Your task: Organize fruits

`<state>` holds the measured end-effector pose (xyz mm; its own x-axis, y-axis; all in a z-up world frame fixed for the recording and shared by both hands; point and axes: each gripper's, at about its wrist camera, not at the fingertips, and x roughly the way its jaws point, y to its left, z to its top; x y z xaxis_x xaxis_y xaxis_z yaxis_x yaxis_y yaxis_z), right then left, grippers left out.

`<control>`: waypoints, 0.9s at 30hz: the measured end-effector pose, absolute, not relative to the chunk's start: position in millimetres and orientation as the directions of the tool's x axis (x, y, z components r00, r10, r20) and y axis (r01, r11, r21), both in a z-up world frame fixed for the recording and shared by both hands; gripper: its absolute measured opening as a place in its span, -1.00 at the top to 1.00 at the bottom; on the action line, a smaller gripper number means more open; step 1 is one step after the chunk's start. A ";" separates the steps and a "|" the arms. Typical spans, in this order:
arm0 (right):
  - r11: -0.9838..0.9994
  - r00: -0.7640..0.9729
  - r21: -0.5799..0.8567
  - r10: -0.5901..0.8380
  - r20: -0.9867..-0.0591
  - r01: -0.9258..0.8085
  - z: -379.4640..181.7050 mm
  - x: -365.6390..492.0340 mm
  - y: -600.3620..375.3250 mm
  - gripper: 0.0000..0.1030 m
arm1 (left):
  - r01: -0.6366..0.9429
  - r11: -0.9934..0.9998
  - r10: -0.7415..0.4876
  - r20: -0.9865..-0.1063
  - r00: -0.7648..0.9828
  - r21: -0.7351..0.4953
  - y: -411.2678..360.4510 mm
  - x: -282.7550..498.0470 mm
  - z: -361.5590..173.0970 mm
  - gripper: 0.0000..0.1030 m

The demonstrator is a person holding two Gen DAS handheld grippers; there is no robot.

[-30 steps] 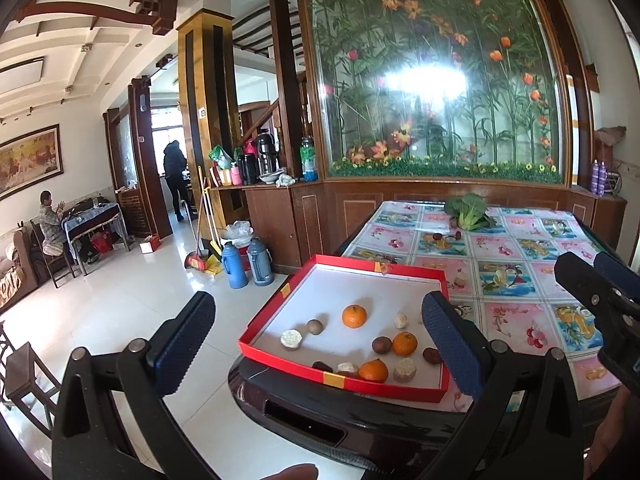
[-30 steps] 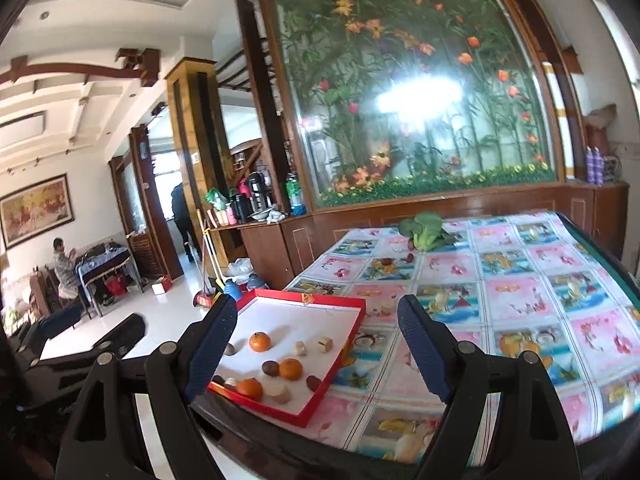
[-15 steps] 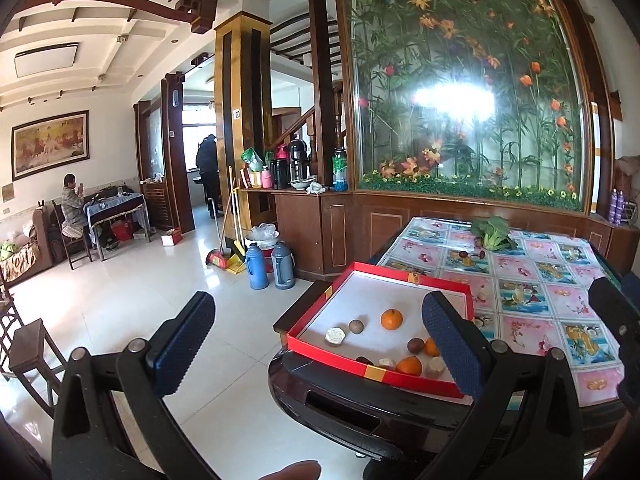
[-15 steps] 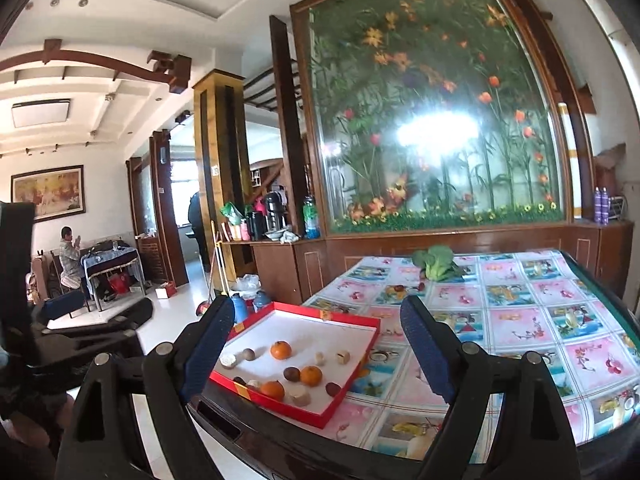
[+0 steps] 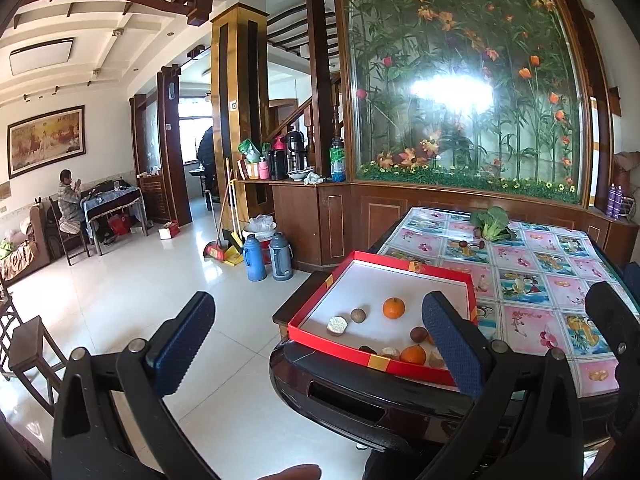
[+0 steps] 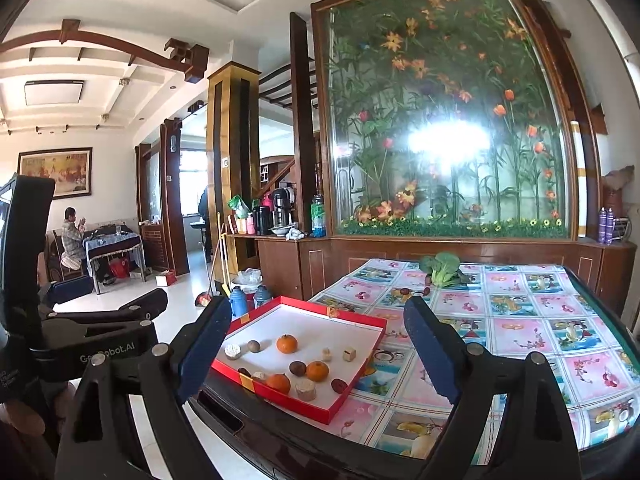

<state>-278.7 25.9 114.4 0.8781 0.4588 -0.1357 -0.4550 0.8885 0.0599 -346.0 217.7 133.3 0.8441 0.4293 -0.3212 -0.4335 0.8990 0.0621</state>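
Observation:
A red tray with a white floor sits on the near left corner of the table; it also shows in the right wrist view. In it lie three oranges, one at the middle, brown round fruits and pale cut pieces. My left gripper is open and empty, held in front of the table, short of the tray. My right gripper is open and empty, also short of the table edge. The left gripper's body shows at the left of the right wrist view.
The table has a fruit-patterned cloth. A green leafy vegetable and small dark fruits lie at its far side. Two thermos flasks, a broom and a bin stand on the floor. A wooden chair is at the left.
Both grippers have drawn back and away from the table, so the tray looks smaller and farther. Both stay open. Nothing in the tray moved.

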 end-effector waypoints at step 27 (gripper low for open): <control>0.886 0.869 0.083 0.463 -0.175 -0.455 107.6 -276.3 26.6 -0.72 | -0.403 0.913 0.401 -0.323 0.857 0.064 219.3 -346.2 130.5 -1.00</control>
<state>-276.3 26.6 107.6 0.8689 0.4629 -0.1752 -0.4554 0.8864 0.0832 -346.2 219.3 130.5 0.8573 0.4008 -0.3231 -0.4027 0.9131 0.0641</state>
